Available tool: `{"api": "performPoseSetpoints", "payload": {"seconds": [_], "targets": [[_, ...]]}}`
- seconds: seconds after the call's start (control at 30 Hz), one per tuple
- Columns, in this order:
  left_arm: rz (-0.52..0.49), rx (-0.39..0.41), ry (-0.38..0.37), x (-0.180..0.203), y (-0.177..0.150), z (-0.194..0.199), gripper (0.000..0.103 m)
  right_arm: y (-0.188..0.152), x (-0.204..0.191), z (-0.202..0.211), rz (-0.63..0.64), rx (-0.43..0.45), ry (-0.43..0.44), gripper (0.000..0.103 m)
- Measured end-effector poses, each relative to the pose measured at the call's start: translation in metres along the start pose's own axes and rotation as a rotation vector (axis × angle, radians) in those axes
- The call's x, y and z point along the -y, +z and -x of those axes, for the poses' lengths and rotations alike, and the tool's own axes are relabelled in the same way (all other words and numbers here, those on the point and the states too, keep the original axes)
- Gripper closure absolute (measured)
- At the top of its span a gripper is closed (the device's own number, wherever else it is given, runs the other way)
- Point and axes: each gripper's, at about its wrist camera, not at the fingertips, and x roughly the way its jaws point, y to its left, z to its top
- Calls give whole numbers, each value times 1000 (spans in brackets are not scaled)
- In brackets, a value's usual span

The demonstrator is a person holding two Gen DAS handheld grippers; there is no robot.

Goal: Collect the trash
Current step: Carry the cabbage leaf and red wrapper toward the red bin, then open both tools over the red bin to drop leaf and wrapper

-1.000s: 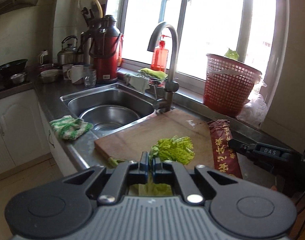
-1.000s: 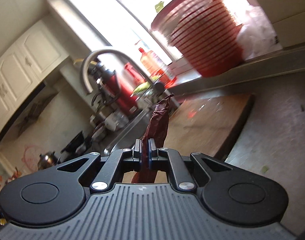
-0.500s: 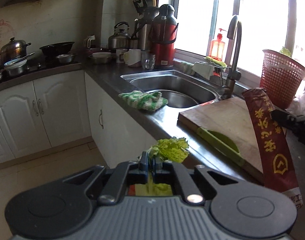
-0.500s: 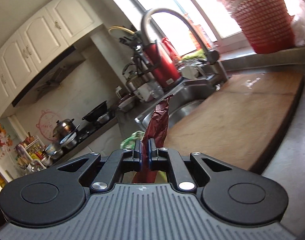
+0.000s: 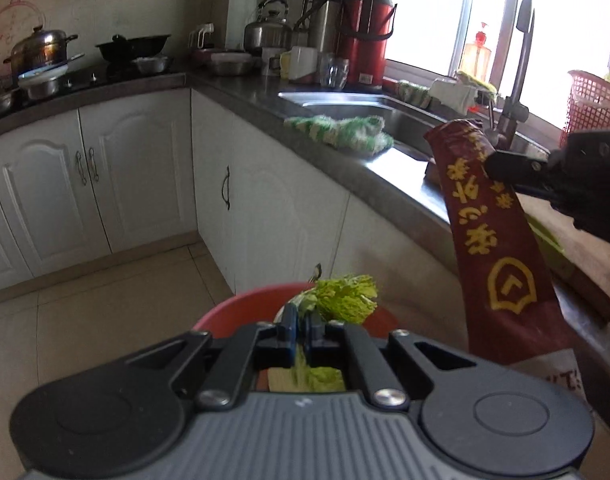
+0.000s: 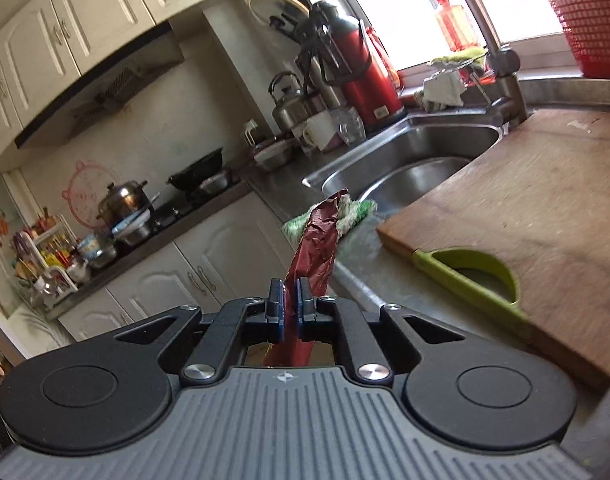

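Observation:
My left gripper (image 5: 299, 316) is shut on a green cabbage leaf (image 5: 345, 298), which hangs over the rim of a red bin (image 5: 241, 312) on the floor by the cabinets. My right gripper (image 6: 289, 292) is shut on a dark red wrapper (image 6: 317, 240) with yellow print. In the left wrist view that wrapper (image 5: 493, 240) hangs long at the right, pinched near its top by the right gripper (image 5: 505, 166), in front of the counter's edge and to the right of the bin.
A wooden cutting board (image 6: 525, 216) with a green peeler (image 6: 469, 276) lies on the counter beside the steel sink (image 6: 421, 160). A green-white cloth (image 5: 341, 132) sits at the sink's edge. A red mesh basket (image 5: 593, 108) stands by the window. White cabinets (image 5: 137, 184) line the tiled floor.
Both grippers have swung left, away from the cutting board and off the counter's edge. The left one has sunk toward the floor, and the red bin has come into view under the leaf.

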Motion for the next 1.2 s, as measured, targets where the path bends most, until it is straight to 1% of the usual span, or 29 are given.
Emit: {"api": "performPoseSetpoints", "payload": {"seconds": [0.17,0.27,0.37,0.53,0.6,0.63,0.7,0.73,0.77,0.83,0.9,0.93,0.97,1.0,1.13,1.2], "targets": [[6,-34,-9,-8,-9,-19,102,-4,-16,-46,51,-53,-62,96],[5,-65,-16,-11,-16,-31,102,-8,-17,-70,65,-94,-90,96],[-2,-95,-21,-13,-23,-44,102,-17,-20,-94,109,-144,-121,96],[-4,-139,-27,-19,-27,-59,101,-39,-20,-133,139,-247,-152,95],[-9,-146,-28,-21,-28,-63,101,-45,-20,-143,150,-278,-157,93],[-7,-148,-32,-22,-28,-64,99,-44,-20,-146,153,-289,-159,92],[-7,-150,-43,-24,-27,-64,89,-43,-16,-150,149,-304,-158,85],[-11,-148,-37,-25,-26,-64,74,-43,-18,-149,145,-312,-162,84],[-14,-145,-33,-25,-25,-64,63,-45,-14,-150,139,-320,-167,81],[-22,-137,-36,-25,-23,-61,60,-46,-11,-143,127,-324,-173,75],[-26,-132,-37,-25,-20,-57,47,-44,-10,-139,122,-321,-180,64],[-31,-124,-36,-24,-18,-54,39,-42,-10,-138,121,-318,-181,62],[-37,-114,-33,-24,-17,-50,37,-40,-10,-137,119,-313,-182,55],[-43,-109,-31,-22,-15,-48,36,-46,-9,-138,118,-312,-185,52],[-60,-95,-17,-20,-10,-34,28,-49,-10,-128,115,-310,-176,52],[-66,-89,-4,-18,-7,-27,27,-53,-8,-120,102,-317,-170,51]]}}
